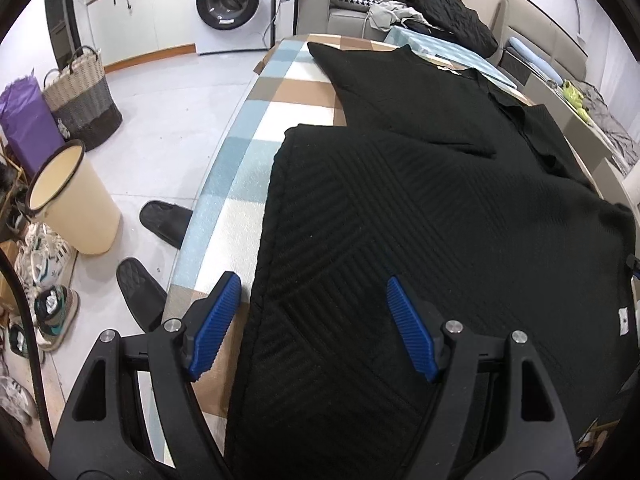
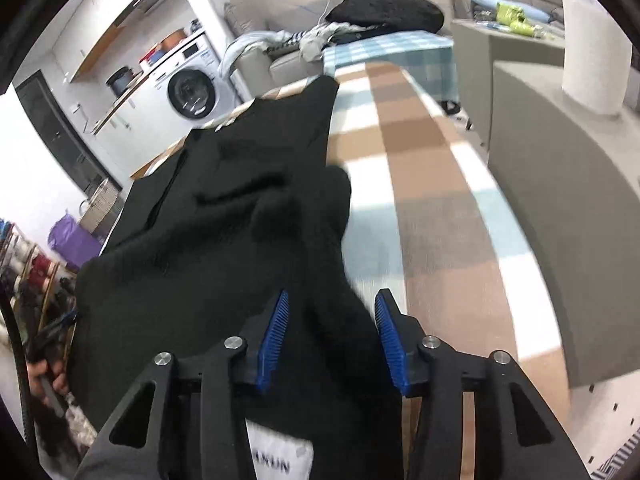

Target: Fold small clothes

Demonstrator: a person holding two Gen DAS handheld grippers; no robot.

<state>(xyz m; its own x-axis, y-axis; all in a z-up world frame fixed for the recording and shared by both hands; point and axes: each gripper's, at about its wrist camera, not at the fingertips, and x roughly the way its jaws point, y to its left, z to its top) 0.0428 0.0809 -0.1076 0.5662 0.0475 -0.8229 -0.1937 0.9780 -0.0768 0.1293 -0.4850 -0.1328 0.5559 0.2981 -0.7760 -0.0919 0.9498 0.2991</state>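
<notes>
A black ribbed knit garment (image 1: 420, 216) lies spread on the checked table (image 1: 256, 128). Its left sleeve is folded across the upper body. My left gripper (image 1: 314, 286) is open above the garment's near left edge, one blue pad (image 1: 216, 324) over the table and the other over the cloth. In the right wrist view the same garment (image 2: 224, 216) is bunched and raised on its right side. My right gripper (image 2: 330, 300) is open, with cloth lying between its blue pads (image 2: 390, 344). A white label (image 2: 280, 454) shows near its base.
A cream bin (image 1: 68, 200), a woven basket (image 1: 84, 96), slippers (image 1: 164, 220) and shoes stand on the floor left of the table. A washing machine (image 1: 232, 4) is behind. A grey sofa (image 2: 560, 184) with a paper roll (image 2: 596, 52) borders the table's right side.
</notes>
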